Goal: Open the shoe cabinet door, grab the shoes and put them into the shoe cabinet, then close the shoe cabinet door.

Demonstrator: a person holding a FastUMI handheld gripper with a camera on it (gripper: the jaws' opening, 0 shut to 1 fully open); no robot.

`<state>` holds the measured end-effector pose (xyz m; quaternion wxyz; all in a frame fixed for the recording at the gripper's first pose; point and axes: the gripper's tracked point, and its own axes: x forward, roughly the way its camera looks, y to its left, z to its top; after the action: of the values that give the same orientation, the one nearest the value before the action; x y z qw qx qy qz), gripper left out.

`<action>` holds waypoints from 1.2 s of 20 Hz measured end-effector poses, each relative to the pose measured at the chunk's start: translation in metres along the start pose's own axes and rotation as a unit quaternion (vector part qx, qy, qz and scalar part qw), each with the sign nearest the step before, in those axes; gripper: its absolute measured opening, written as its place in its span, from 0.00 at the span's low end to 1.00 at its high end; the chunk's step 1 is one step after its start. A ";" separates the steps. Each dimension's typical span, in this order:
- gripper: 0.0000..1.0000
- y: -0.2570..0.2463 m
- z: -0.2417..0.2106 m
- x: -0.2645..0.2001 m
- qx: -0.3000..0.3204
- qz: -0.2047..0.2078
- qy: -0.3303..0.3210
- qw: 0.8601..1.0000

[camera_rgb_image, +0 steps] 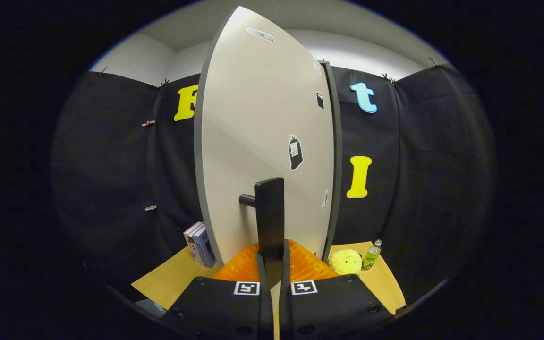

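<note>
Gripper (pixel 271 257) seen from behind its two fingers, drawn close together and clamped on the lower end of a tall, flat, dark handle (pixel 269 215). Both fingers pressed against the handle's sides, with only a narrow slit left between them. Handle shaped as an upright slab, matte and smooth, joined to the shoe cabinet door (pixel 262 123) by a short round peg on its left side.

Door just beyond the fingers, wide and pale, with a smooth satin face and a thin dark grey edge; bulged by the fisheye lens into a leaf shape. Several small stickers on its right half, one larger and dark with a white patch. A small oval fitting near the top. Whether the door sits fully shut or slightly ajar, cannot tell.

Ribbed, glossy orange pads visible on the inner faces of the fingers, either side of the handle's base.

Tabletop (pixel 168 283) of light wood, flat and plain, under the cabinet. To the left of the door, a few books (pixel 200 245) standing upright. To the right, a fuzzy yellow plush toy (pixel 345 262), rounded and soft, and just beside it a small green bottle (pixel 372 256) standing upright with a pale cap. Black cloth wall behind everything. Shoes out of sight.
</note>
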<state>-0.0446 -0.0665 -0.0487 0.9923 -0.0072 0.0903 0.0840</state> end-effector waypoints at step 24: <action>0.07 -0.003 -0.013 -0.076 -0.007 -0.098 -0.016 0.995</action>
<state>-0.1204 -0.0825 -0.0474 0.9971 -0.0219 0.0724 -0.0127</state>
